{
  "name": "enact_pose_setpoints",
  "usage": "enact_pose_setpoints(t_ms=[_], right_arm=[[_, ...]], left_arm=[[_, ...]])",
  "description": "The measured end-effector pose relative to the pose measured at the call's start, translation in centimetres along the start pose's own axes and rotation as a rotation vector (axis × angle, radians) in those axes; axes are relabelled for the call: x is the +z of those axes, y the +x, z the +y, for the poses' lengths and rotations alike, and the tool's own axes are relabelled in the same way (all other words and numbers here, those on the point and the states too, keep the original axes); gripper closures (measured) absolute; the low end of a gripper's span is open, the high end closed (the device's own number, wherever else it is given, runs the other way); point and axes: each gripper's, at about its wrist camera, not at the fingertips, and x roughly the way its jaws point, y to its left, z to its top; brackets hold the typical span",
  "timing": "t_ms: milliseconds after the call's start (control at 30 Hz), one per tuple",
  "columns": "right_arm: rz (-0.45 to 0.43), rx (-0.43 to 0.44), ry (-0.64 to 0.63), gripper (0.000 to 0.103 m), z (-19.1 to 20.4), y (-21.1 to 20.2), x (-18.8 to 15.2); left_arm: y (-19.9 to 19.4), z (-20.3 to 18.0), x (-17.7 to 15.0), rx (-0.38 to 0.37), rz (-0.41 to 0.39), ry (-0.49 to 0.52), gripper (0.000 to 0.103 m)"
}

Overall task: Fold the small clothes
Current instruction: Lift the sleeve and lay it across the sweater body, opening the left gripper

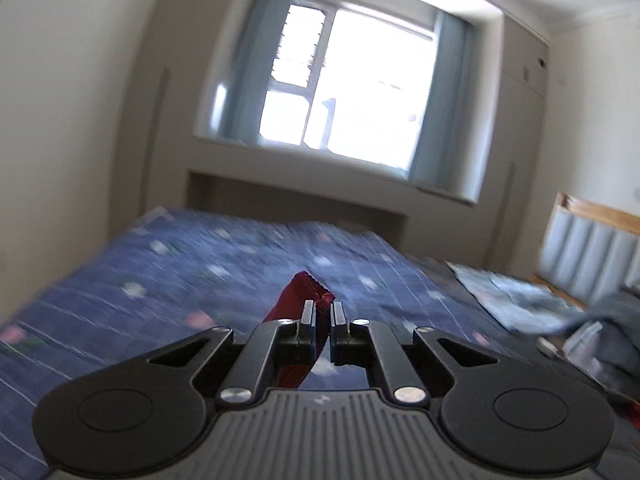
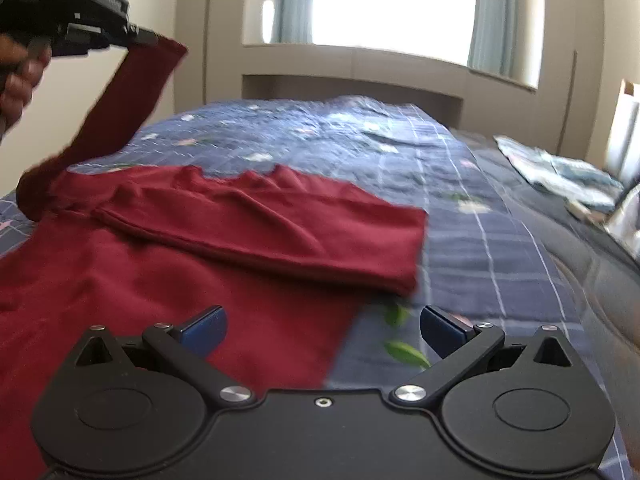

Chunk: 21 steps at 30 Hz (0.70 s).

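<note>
Above the bed (image 2: 460, 184), the left gripper (image 1: 324, 312) pinches the sleeve (image 2: 120, 96) of the red top (image 2: 224, 216); the right gripper (image 2: 320, 326) hangs released. Risk: the thin cuff slips out mid-fold, or pulling drags the flat top askew.

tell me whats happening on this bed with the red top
A person with a gripper in each hand is folding a dark red top spread on a blue patterned bedspread. The left gripper is shut on one sleeve's cuff, lifted clear of the bed. The other sleeve already lies folded across the body. The right gripper hovers open over the top's near edge.
</note>
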Motion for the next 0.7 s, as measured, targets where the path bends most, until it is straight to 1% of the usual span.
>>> enact_pose_setpoints(t_ms=[67, 100, 133, 200, 267, 333, 400, 467, 500, 533, 567, 600, 633, 667, 700], right_arm=[[0.013, -0.011, 0.017, 0.001, -0.7, 0.0, -0.6], [0.019, -0.014, 0.023, 0.001, -1.0, -0.1, -1.0], [0.024, -0.015, 0.028, 0.001, -1.3, -0.1, -1.3], [0.033, -0.015, 0.044, 0.001, -1.7, -0.1, -1.8], [0.039, -0.008, 0.066, 0.001, -2.0, 0.0, -2.2], [0.038, -0.002, 0.082, 0.001, -2.2, 0.0, -2.3], [0.034, 0.0, 0.087, 0.001, -2.2, -0.1, -2.4], [0.034, -0.002, 0.085, 0.0, -2.2, 0.1, -2.4], [0.034, -0.004, 0.082, 0.0, -2.1, 0.1, -2.5], [0.033, -0.007, 0.08, 0.0, -2.1, 0.1, -2.5], [0.031, -0.009, 0.076, 0.0, -2.0, 0.1, -2.5], [0.031, -0.011, 0.072, 0.0, -1.9, 0.1, -2.5], [0.03, -0.012, 0.071, 0.0, -2.0, 0.2, -2.5], [0.03, -0.013, 0.07, 0.0, -1.9, 0.2, -2.5], [0.029, -0.014, 0.07, 0.0, -1.9, 0.1, -2.5]], left_arm=[[1.5, -2.0, -2.3, -0.028, 0.04, 0.022, 0.098], [2.5, -3.8, -3.6, -0.039, 0.065, 0.039, 0.098], [2.6, -4.8, -4.7, -0.052, 0.088, 0.05, 0.098], [3.4, -6.2, -7.4, -0.084, 0.138, 0.069, 0.098], [4.5, -7.8, -9.6, -0.1, 0.184, 0.091, 0.098], [5.0, -9.0, -11.1, -0.116, 0.216, 0.117, 0.098], [4.8, -9.6, -11.7, -0.12, 0.243, 0.139, 0.098], [5.2, -9.9, -12.4, -0.125, 0.285, 0.138, 0.097], [5.1, -9.8, -12.2, -0.124, 0.301, 0.132, 0.095], [5.3, -9.6, -12.2, -0.121, 0.313, 0.12, 0.091], [5.3, -9.4, -12.2, -0.122, 0.323, 0.108, 0.078], [5.3, -9.2, -12.1, -0.124, 0.331, 0.099, 0.067], [5.2, -9.0, -12.0, -0.121, 0.333, 0.091, 0.044], [5.0, -8.8, -11.9, -0.114, 0.325, 0.083, 0.033], [4.7, -8.7, -11.8, -0.113, 0.313, 0.08, 0.031]])
